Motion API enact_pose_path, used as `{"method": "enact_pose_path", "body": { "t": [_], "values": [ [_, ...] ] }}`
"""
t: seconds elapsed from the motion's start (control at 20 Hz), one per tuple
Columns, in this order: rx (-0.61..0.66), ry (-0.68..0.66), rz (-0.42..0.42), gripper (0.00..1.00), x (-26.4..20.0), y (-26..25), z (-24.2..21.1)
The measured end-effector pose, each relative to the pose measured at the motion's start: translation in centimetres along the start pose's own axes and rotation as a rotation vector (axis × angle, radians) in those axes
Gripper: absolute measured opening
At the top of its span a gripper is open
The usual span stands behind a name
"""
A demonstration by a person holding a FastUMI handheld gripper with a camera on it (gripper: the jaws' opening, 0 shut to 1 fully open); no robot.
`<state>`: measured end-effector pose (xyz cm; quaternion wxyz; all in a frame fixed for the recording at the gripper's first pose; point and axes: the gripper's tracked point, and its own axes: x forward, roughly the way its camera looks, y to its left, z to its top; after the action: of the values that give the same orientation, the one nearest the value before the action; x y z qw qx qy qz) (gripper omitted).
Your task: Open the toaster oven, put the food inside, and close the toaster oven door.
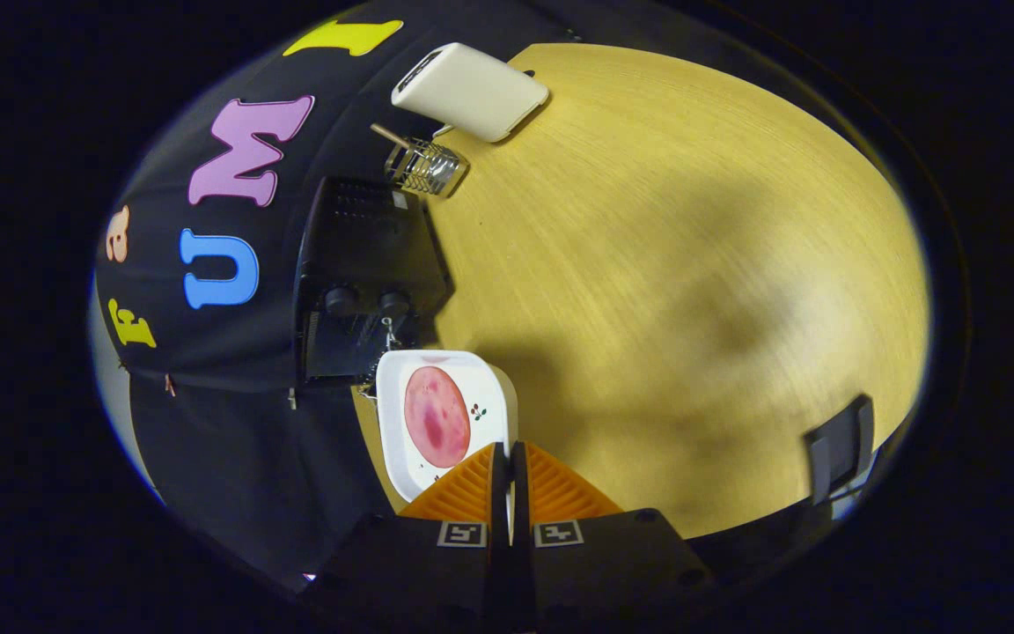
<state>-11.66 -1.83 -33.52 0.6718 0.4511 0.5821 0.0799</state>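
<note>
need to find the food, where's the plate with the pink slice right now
In the gripper view the white plate with the pink slice sits just ahead of the nearly closed tongs, on the wooden table right against the black toaster oven.

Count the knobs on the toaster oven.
2: one knob and a second knob side by side on the toaster oven, beyond the plate clamped by the gripper. Others may be hidden.

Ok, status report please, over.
Gripper shut on rim of white square plate carrying pink round food slice. Black toaster oven just beyond plate. Door state unclear.
</note>
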Motion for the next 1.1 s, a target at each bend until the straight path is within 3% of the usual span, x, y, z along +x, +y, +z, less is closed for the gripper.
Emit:
{"method": "enact_pose_path", "body": {
  "t": [0.3,0.6,1.1],
  "values": [
    [0.115,-0.020,0.056,0.05,2.8,7.7,-5.4],
    [0.222,-0.078,0.046,0.05,8.3,12.2,-8.0],
    [0.404,-0.280,-0.003,0.05,16.5,16.6,-5.5]
  ]
}}
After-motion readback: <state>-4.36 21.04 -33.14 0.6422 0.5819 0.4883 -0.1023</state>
